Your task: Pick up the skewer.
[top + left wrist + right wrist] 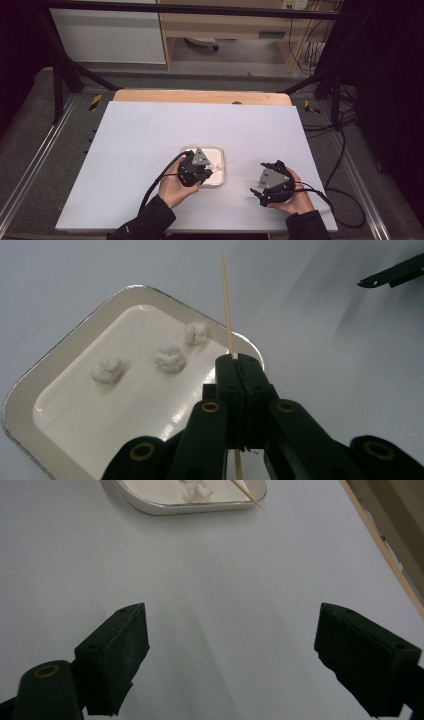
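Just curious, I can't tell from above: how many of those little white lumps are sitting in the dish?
3, in a row across the dish: one lump nearest its middle, one beside it, one closest to the skewer. The left tool might hide more.

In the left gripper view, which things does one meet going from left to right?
First white lump → second white lump → third white lump → wooden skewer → tip of the right gripper, at the top right corner.

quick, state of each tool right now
Left tool: shut on the wooden skewer, over the tray.
Right tool: open, holding nothing, over the bare table.
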{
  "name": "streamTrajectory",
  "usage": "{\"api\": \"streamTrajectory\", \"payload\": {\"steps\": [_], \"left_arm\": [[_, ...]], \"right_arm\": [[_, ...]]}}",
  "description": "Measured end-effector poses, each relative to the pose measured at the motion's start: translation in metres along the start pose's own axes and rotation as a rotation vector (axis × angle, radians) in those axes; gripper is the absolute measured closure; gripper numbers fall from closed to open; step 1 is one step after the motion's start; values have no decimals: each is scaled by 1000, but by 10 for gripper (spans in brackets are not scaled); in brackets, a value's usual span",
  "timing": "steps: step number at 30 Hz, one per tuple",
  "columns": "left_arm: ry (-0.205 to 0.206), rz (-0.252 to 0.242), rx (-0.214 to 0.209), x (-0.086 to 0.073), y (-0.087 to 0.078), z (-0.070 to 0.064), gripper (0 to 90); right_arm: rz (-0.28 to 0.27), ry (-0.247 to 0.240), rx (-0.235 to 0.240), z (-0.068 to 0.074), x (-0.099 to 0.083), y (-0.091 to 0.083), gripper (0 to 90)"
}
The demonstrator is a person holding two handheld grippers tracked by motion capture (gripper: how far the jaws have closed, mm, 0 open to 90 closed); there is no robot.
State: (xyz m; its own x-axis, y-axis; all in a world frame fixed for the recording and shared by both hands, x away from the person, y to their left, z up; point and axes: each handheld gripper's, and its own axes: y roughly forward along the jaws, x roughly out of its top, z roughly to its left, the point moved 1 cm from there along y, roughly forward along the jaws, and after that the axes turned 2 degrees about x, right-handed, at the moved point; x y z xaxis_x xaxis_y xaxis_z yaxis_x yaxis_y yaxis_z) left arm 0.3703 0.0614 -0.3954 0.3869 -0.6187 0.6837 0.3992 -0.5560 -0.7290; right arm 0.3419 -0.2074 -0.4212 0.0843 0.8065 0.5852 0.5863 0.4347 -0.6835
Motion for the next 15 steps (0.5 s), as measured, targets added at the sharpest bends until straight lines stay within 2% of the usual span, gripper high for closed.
{"api": "streamTrajectory", "payload": {"steps": [8,15], "left_arm": [[18,10,-6,6,5,-8,888],[49,24,-15,14,10,-19,889]], "right_arm": [[-9,-103,-20,4,5,-1,226],[-19,-196,-32,7,8,-1,310]]}}
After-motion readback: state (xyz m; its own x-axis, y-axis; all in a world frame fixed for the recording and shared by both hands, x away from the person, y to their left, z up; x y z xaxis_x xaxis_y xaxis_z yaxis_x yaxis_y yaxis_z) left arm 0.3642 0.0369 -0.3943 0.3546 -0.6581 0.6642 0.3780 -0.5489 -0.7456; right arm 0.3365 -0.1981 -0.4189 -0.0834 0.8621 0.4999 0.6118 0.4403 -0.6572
